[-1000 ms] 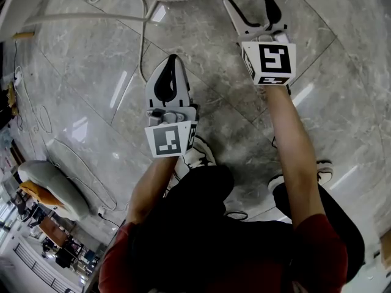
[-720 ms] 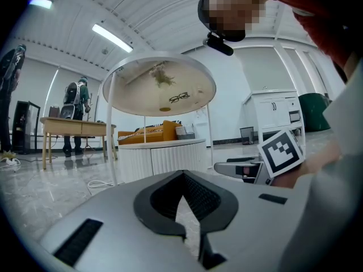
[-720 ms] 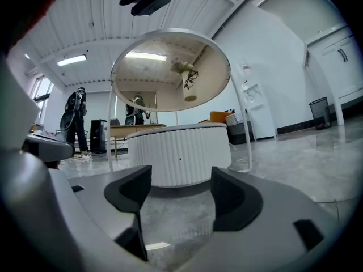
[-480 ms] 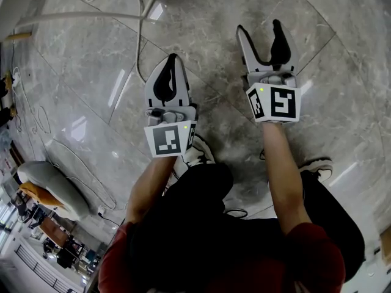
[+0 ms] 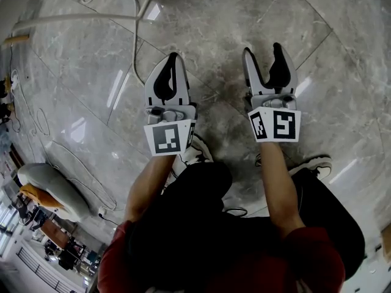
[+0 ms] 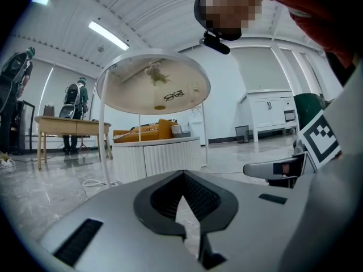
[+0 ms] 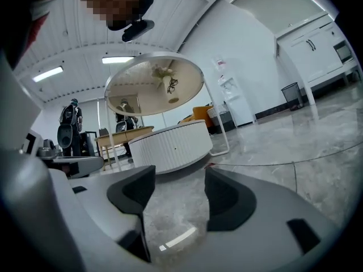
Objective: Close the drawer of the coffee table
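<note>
Round white ribbed coffee table (image 7: 170,146) stands ahead on the grey marble floor (image 5: 214,23); front flush, no drawer seen protruding, so likely closed. Right gripper (image 5: 263,52) has drawn back from it, jaws spread, empty. Left gripper (image 5: 173,58) jaws pressed together. Loose white cable (image 5: 134,35) near the table, nothing obstructing

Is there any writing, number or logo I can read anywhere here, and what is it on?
No text here can be read.
On the left cube of the left gripper: black-and-white squares, no letters.
On the right cube of the right gripper: the same.
On the cabinet: any print is too small to read.
</note>
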`<action>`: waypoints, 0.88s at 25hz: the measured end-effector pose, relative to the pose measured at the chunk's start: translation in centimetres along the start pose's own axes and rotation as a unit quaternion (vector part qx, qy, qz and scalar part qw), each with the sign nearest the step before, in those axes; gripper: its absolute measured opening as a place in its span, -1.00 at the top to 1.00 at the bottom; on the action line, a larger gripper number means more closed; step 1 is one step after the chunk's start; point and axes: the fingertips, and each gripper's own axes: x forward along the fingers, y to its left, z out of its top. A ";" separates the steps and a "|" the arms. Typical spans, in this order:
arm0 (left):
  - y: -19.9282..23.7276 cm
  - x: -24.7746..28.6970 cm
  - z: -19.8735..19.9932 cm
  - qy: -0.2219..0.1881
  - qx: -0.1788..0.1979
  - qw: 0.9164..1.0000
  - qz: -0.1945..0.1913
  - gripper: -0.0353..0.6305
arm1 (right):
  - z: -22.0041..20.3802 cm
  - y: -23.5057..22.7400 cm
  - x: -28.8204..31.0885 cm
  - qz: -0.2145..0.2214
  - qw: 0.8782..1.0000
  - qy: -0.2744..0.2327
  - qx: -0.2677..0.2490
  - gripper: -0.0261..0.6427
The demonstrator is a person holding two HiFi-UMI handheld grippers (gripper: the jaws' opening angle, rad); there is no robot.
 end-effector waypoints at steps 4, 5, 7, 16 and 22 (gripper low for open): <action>-0.3 0.1 0.1 -0.001 0.001 1.000 -0.004 0.86 | 0.0 -0.3 -0.3 -0.008 1.000 -0.004 -0.013 0.33; -0.4 0.1 0.1 -0.001 0.001 1.000 -0.004 0.86 | 0.1 -0.4 -0.3 -0.011 1.000 -0.005 -0.015 0.39; -0.5 0.0 0.1 -0.002 0.001 1.000 -0.006 0.86 | 0.1 -0.6 -0.3 -0.017 1.000 -0.007 -0.020 0.56; -1.2 -0.1 -0.1 0.003 0.035 0.999 -0.027 0.86 | 0.5 -1.9 -0.2 -0.040 0.997 0.002 -0.069 0.85; -0.9 0.2 4.3 -0.009 0.107 0.992 -0.060 0.86 | 4.7 -1.6 0.2 -0.018 0.989 0.021 -0.144 0.85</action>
